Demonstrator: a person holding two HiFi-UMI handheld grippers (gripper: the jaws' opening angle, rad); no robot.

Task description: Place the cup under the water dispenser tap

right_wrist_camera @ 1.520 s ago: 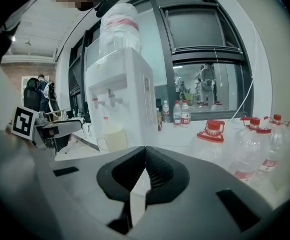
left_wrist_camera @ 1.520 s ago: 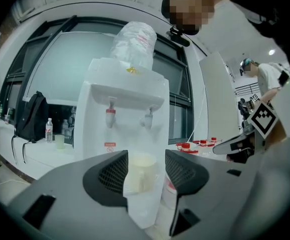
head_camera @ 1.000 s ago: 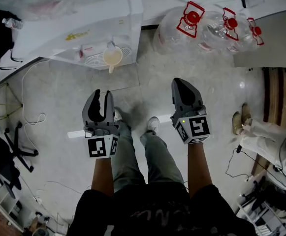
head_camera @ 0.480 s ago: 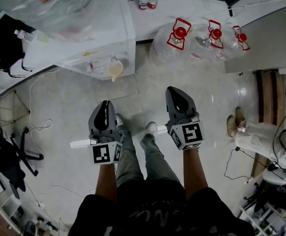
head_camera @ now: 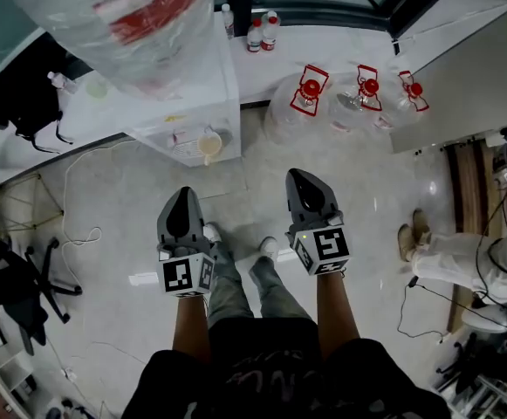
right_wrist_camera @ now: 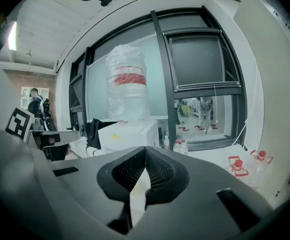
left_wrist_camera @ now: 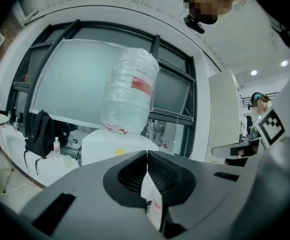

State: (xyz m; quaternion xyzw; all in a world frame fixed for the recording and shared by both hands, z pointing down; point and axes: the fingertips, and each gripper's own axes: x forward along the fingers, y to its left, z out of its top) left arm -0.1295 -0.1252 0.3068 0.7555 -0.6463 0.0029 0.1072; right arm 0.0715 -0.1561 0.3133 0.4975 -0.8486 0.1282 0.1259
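Head view: left gripper (head_camera: 186, 195) and right gripper (head_camera: 302, 178), each with jaws together and empty, held side by side above the floor. Ahead of the left gripper, well apart, the cup (head_camera: 208, 144) stands at the water dispenser (head_camera: 192, 112) front.
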